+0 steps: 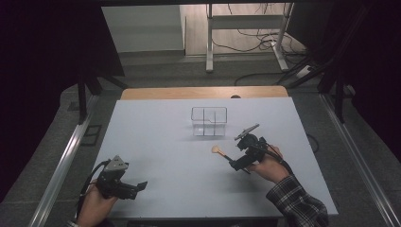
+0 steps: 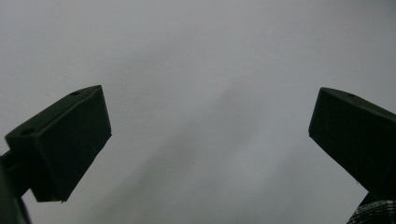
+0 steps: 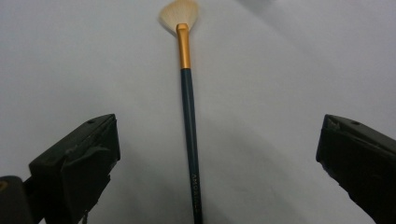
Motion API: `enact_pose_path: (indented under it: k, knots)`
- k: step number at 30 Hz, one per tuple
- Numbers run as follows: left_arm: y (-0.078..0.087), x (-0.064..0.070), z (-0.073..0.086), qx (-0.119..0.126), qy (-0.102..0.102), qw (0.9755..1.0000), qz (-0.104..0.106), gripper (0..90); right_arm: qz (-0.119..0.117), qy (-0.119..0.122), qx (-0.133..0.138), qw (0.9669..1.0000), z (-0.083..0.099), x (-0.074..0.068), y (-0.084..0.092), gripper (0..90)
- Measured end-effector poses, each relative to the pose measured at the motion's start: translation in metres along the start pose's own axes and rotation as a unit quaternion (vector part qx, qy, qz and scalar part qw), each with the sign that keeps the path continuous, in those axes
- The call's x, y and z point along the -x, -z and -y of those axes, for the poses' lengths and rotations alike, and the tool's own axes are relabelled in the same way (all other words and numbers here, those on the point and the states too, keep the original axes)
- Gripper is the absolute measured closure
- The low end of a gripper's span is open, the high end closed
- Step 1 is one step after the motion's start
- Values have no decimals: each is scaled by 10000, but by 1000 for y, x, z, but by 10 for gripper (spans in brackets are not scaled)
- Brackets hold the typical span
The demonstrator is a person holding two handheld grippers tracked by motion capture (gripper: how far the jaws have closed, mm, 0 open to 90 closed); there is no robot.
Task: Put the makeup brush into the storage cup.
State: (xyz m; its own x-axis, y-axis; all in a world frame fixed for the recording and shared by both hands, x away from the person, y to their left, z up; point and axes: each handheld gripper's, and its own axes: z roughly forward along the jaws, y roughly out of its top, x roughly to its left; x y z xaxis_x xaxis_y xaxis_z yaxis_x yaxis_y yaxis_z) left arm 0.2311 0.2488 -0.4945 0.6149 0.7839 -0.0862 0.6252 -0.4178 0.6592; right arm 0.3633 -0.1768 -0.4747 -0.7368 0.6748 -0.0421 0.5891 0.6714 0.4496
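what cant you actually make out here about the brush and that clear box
- Fan brush: the handle's end is cut off by the bottom edge of the right gripper view; its printed lettering is too blurred to read.
- Clear divided box: too small in the high view to tell whether anything lies inside.

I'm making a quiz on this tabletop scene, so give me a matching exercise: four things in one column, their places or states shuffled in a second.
Things:
1. fan brush
2. clear divided box
3. left gripper
4. right gripper

Places or states:
A. open, over bare table near the front left edge
B. standing mid-table, farther back
C. lying flat, pale bristles pointing away from the jaws
D. open, jaws either side of a dark handle

Pairs: 1-C, 2-B, 3-A, 4-D
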Motion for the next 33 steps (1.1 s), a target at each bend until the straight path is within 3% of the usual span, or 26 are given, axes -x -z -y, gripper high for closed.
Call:
enact_pose_path:
  k: [20, 33]
  knots:
    - [-1, 0, 0, -49, -1, 10000, 14, 0, -55, 205, -191, 9996, -23, -8, -16, 0]
    - [-1, 0, 1, -47, 1, 10000, 15, 0, -107, 406, -264, 9988, -40, -18, -26, 50]
